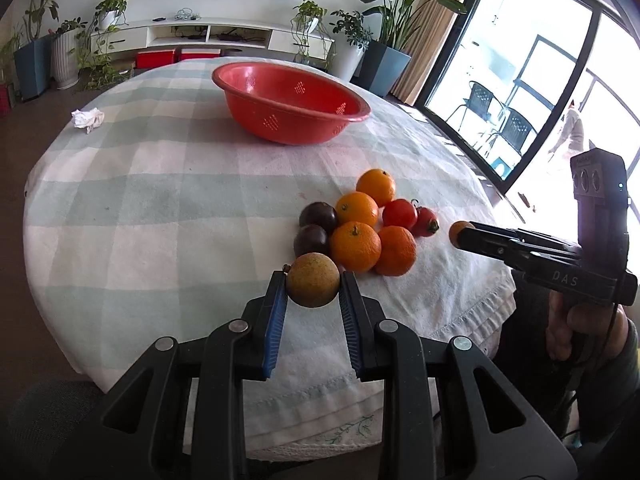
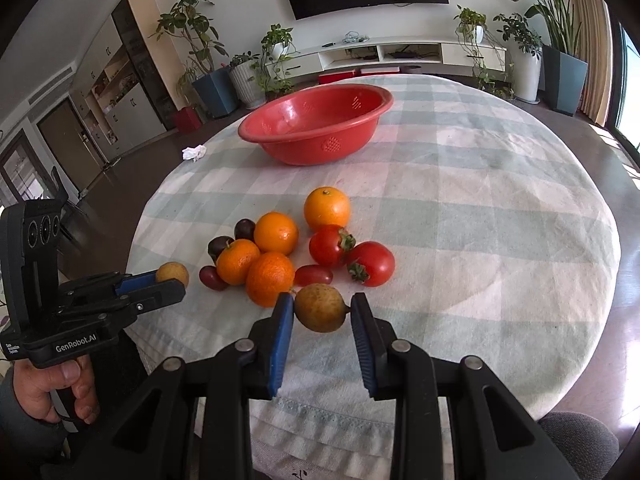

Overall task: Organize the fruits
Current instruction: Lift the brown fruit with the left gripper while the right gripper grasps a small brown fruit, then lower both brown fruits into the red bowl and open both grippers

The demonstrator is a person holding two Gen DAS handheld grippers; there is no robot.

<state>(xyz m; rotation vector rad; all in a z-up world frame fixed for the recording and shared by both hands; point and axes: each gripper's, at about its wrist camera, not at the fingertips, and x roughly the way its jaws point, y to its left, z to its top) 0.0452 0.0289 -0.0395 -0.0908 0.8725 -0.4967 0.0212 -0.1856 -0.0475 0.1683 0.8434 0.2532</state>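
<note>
My left gripper (image 1: 313, 285) is shut on a small brown longan (image 1: 313, 285), held just above the cloth in front of the fruit pile. In the right wrist view that same gripper (image 2: 176, 278) shows at the left with its longan (image 2: 173, 273). My right gripper (image 2: 322, 309) is shut on a second brown longan (image 2: 321, 307), and its tip with that fruit (image 1: 460, 233) shows at the right of the left wrist view. The pile holds several oranges (image 2: 276, 233), two tomatoes (image 2: 370, 263) and dark plums (image 1: 318, 217). A red perforated basin (image 1: 292, 100) stands empty at the far side.
The round table carries a pale checked cloth (image 2: 480, 220). A crumpled white tissue (image 1: 87, 118) lies at its far left edge. A small red grape tomato (image 2: 314, 275) lies by the oranges. A person's hands grip both gripper handles. Potted plants and a TV cabinet stand beyond.
</note>
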